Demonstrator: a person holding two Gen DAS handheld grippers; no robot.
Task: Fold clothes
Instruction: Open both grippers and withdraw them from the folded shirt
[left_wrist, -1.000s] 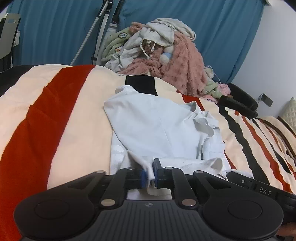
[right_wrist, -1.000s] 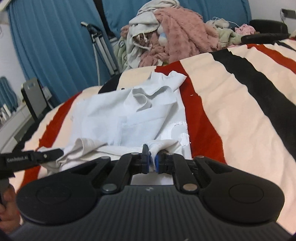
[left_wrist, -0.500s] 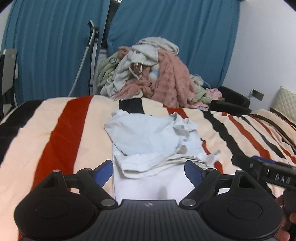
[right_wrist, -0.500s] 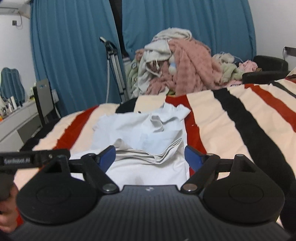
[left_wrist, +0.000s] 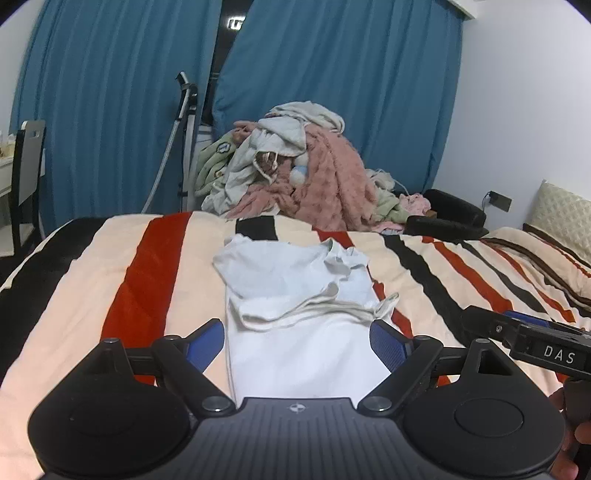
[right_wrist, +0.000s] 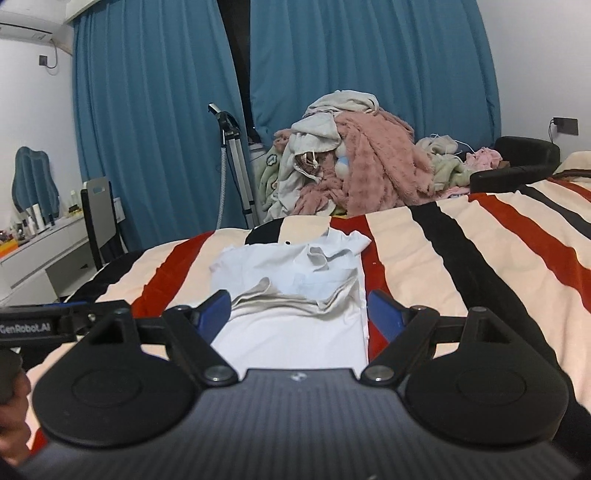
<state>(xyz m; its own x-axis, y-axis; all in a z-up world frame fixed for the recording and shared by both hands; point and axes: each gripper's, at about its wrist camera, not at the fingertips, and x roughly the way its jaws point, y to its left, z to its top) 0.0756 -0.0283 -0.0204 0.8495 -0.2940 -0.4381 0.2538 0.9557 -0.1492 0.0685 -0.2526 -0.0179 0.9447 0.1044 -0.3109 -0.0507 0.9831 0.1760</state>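
Striped bed (left_wrist: 92, 280): white shirt (left_wrist: 295, 295) lying on blanket, partly folded.

White shirt (left_wrist: 295, 295) before me, partly folded, hem doubled back mid-body, flat on the striped blanket (left_wrist: 92, 295).

We could not see the near edge of the white shirt (left_wrist: 303, 347); the body of the left gripper (left_wrist: 297, 341) hid it, and the right gripper (right_wrist: 299, 314) hid it likewise. To the left gripper's right, a hand (left_wrist: 570, 446) was cut off by the frame. Small bottles on a dresser (right_wrist: 40, 251), far left of the right gripper, were too tiny to identify.
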